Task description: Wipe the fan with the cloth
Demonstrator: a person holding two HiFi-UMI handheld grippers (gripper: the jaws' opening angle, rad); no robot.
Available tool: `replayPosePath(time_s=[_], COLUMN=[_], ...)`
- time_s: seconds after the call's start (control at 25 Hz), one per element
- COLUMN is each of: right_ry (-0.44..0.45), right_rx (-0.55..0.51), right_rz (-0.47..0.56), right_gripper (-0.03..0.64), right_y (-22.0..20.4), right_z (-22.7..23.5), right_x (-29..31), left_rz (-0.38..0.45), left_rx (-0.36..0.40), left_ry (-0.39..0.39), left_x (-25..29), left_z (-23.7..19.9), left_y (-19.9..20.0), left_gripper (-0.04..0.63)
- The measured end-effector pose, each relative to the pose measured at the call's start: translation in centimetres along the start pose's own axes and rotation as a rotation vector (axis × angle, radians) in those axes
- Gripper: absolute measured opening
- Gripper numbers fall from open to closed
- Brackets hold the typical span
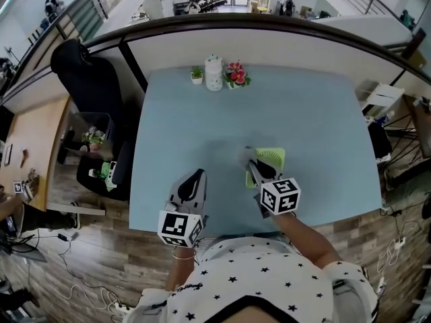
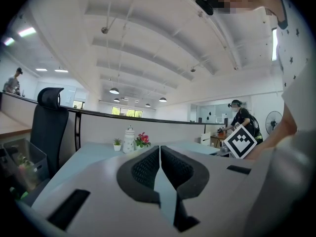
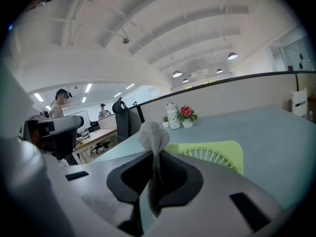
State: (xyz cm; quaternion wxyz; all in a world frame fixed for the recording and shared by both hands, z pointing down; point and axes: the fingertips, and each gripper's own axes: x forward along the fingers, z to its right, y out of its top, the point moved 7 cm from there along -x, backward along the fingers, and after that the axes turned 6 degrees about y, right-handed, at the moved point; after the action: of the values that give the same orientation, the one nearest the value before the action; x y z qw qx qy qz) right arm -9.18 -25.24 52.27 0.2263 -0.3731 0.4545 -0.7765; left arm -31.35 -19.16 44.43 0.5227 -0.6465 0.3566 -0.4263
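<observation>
Right claw (image 3: 155, 158) is clamped tight on the soft grey fabric cloth (image 3: 152, 134), and a bunched tuft of it pokes up past the tips. Just ahead of it the flat lime-green plastic fan (image 1: 271, 158) lies on the pale blue tabletop (image 1: 202, 126), right of centre and towards the near edge, with its grille facing up. The cloth sits over the fan's near left corner; whether it actually touches the plastic, I can't make out. Over on the other side, the left claw (image 2: 159, 151) is pressed together with nothing in it, held over the tabletop's near edge, apart from the fan. At the far edge a white ceramic jar (image 1: 213, 73) stands between a tiny green potted plant (image 1: 196, 75) and a pot of red flowers (image 1: 236, 75)
</observation>
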Motion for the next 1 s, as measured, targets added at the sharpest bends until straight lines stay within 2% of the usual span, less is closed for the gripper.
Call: replayPosePath(time_s=[0.32, 0.56, 1.0], right_ry=[0.032, 0.052, 0.018], right_rx=[0.022, 0.048, 0.07], right_rz=[-0.022, -0.016, 0.001], right_gripper=[0.031, 0.031, 0.031], right_y=[-0.1, 0.2, 0.1], right_z=[1.5, 2.2, 3.5], right_x=[0.5, 0.5, -0.8], left_rz=[-0.014, -0.022, -0.043], left_rx=[-0.006, -0.003, -0.003], left_ry=[0.032, 0.021, -0.003], left_x=[1.4, 2.7, 3.6], left_z=[0.4, 1.2, 1.7], left_y=[0.0, 0.1, -0.3], left_gripper=[0.034, 0.034, 0.032])
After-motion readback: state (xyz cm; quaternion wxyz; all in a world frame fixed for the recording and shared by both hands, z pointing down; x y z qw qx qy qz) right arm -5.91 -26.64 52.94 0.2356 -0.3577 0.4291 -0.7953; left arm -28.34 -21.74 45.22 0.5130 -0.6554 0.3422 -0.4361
